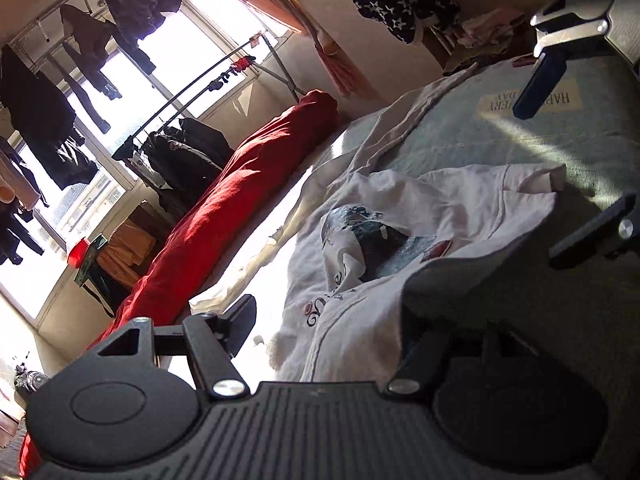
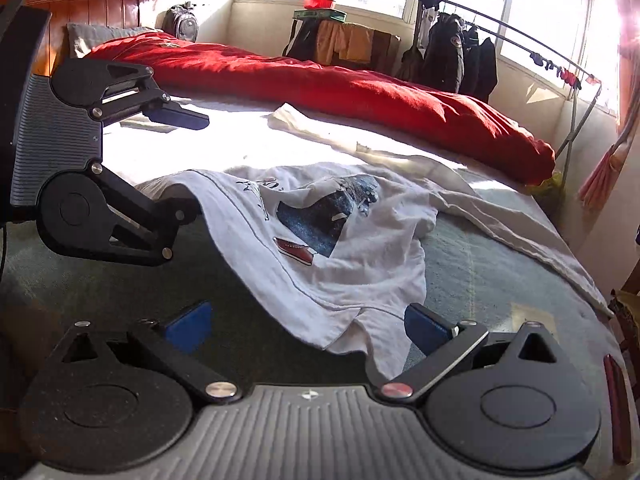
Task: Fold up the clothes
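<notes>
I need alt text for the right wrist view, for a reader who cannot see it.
A white printed T-shirt lies rumpled on a pale green bed cover, its near edge between the open jaws of the right gripper. The left gripper, also open, is at the shirt's left edge. A red duvet lies behind, below sunlit windows.

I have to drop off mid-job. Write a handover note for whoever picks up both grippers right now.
Left gripper: open, nothing held, beside the shirt's left edge.
Right gripper: open, nothing clamped; the shirt's near edge lies between its fingers.
White T-shirt: on the bed, print side up, rumpled and partly bunched, no neat fold visible.
Red blanket: rolled along the far side of the bed, clear of the shirt.
Left to do: flatten the shirt, then fold it.
</notes>
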The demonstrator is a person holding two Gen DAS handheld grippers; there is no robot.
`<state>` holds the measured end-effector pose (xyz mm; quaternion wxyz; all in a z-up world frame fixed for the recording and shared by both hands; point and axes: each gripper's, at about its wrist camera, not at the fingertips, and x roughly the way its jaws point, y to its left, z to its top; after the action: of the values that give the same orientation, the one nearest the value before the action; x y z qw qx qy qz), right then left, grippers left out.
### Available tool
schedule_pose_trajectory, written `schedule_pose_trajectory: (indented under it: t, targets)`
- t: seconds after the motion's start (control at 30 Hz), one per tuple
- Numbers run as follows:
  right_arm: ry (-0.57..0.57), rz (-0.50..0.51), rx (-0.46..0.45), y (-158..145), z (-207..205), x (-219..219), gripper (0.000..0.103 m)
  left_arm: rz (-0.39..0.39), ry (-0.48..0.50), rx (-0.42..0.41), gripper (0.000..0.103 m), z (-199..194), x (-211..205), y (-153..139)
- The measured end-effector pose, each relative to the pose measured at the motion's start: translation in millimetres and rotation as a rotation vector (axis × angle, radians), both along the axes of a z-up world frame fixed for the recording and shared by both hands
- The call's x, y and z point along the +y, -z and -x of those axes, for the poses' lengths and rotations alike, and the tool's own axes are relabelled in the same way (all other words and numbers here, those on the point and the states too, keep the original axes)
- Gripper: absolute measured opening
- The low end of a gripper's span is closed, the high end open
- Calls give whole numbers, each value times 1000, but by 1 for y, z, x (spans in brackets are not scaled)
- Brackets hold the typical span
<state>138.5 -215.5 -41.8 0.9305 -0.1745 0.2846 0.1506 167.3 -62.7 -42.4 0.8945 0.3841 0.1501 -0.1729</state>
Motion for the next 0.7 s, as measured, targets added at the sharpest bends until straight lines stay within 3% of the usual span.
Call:
schedule_pose_trajectory:
  t: [0.1, 0.4, 0.57, 0.7]
  targets:
    - [-32, 158, -106, 10, -4, 24, 103, 29, -2, 13, 70, -1, 5, -3]
    - [-113, 471, -253, 43, -35, 70, 103, 47, 14, 18, 70, 5, 13, -5]
    - [-80, 570, -299, 54, -48, 74, 103, 50, 17, 42, 70, 2, 11, 2]
    - [-16, 568, -355, 46, -52, 64, 103, -37, 18, 63, 70, 2, 5, 26]
